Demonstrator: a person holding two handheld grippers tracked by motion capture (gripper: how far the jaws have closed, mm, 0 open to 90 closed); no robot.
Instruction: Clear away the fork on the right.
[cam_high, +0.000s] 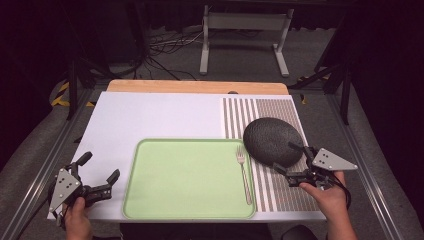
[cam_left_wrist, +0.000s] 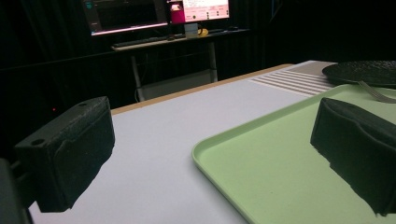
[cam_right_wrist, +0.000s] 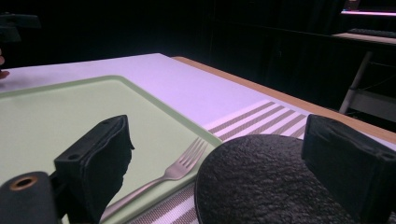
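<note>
High view shows my right gripper (cam_high: 291, 161) at the near edge of the dark plate (cam_high: 272, 140), its 2 fingers spread wide with nothing between them, 1 on each side of that rim. The plate lies on the striped mat (cam_high: 280, 190) at the right of the bench (cam_high: 150, 117), its left edge reaching over the right rim of the green tray (cam_high: 131, 185), and it looks touching or almost touching the tines of the fork (cam_high: 243, 172) that lies along the tray's right side. In the right gripper view the plate (cam_right_wrist: 261, 182) is round, charcoal black and pebbled all over, shallow with a low rim. I judge it stiff and fairly heavy for its size, probably stoneware or something like it, so it could chip if dropped; the rough skin should give my fingers good bite. The near rim is the place to pinch, 1 finger above and 1 below. The fork (cam_right_wrist: 180, 170) is thin, smooth metal and likely to slide if nudged. My left gripper (cam_high: 97, 176) hovers beside the tray's left rim, its fingers also wide apart and holding nothing.
</note>
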